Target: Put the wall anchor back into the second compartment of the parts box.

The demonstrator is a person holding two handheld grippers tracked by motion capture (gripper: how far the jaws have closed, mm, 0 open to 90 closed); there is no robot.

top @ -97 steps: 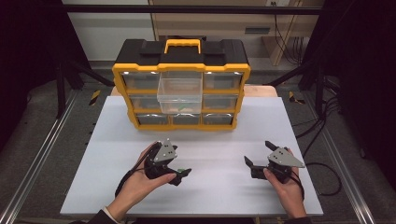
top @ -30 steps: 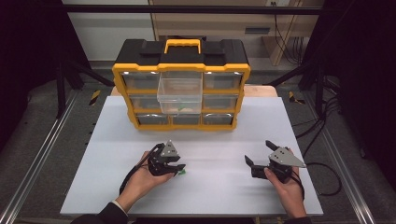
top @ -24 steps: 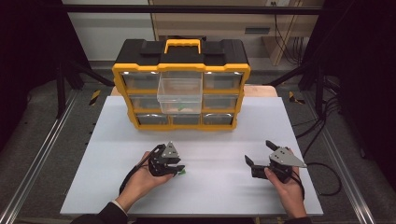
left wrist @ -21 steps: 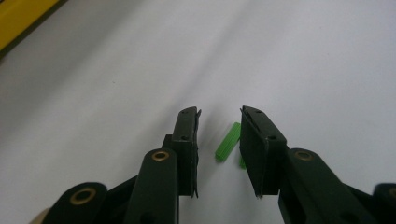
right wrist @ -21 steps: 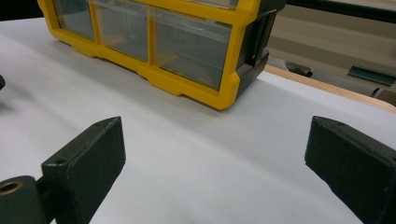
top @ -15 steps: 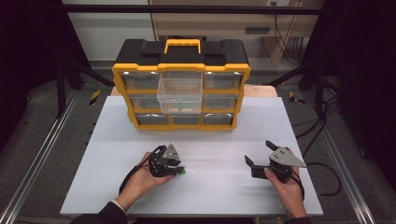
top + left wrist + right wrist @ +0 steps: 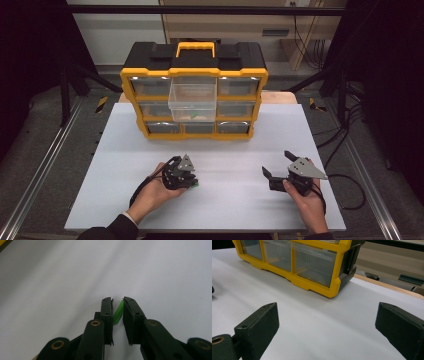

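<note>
A small flat green piece point(image 7: 118, 313) stands tilted on the white table between the jaws of my left gripper point(image 7: 117, 301). The jaws are closed in on it from both sides, low over the table. In the high view the left gripper point(image 7: 191, 183) is at the front left of the table, with the green piece point(image 7: 196, 184) peeking out at its tip. My right gripper point(image 7: 276, 164) rests at the front right, open wide and holding nothing. In its own view the right gripper point(image 7: 327, 310) points toward the organizer's right end.
A yellow and black drawer organizer point(image 7: 195, 75) stands at the back of the white table top point(image 7: 225, 145). Its clear middle drawer point(image 7: 192, 97) is pulled out toward me. The organizer's lower right corner point(image 7: 332, 290) lies ahead of the right gripper.
The left gripper's jaws have narrowed from open to closed around the green piece, and the hand has turned slightly. The right gripper has stayed still.
</note>
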